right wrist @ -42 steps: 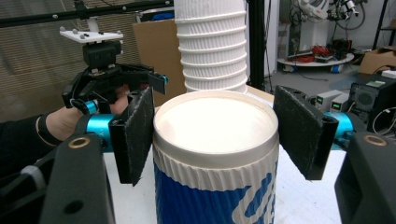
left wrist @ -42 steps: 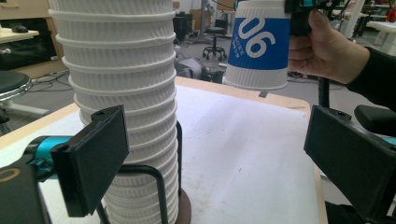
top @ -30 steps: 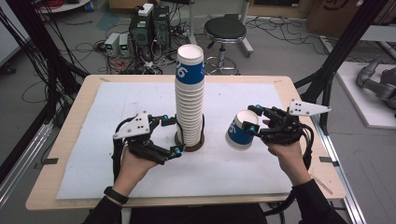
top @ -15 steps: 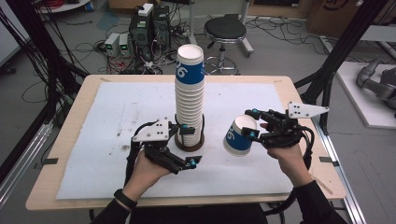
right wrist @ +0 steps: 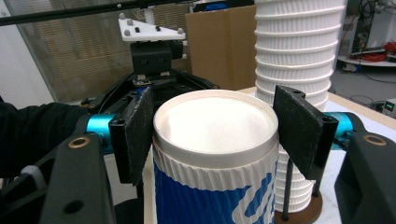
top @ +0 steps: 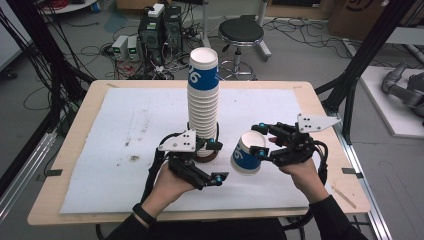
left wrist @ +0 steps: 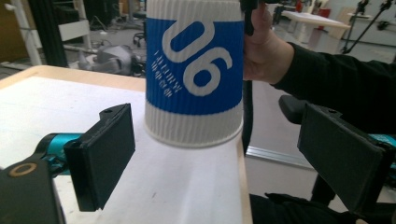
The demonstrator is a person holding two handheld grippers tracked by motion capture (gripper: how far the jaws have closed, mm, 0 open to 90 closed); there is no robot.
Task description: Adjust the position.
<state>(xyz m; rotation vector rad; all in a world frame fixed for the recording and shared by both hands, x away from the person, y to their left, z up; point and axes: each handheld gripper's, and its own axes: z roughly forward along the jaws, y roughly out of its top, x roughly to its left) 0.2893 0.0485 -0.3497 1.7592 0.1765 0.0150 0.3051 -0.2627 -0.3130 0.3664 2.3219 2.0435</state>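
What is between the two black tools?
In the high view, a bare stretch of white mat separates the left tool from the right tool, which holds a blue-and-white cup.

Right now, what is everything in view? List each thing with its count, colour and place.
Tall stack of ribbed white paper cups: one stack, top cup banded blue, on a round brown base at table centre.
Single ribbed white paper cup with blue band: one, tilted, clamped in the right gripper, right of the stack.
White sheet: one, covering most of the tabletop.
Light wooden table: one, under the sheet.
Black round stool: one, on the floor behind the table.
Computer boxes and cables: several, dark, on the floor behind the table.
Left gripper: black, open, at the stack's base.
Right gripper: black, shut on the single cup.
Hands: two, black sleeves.
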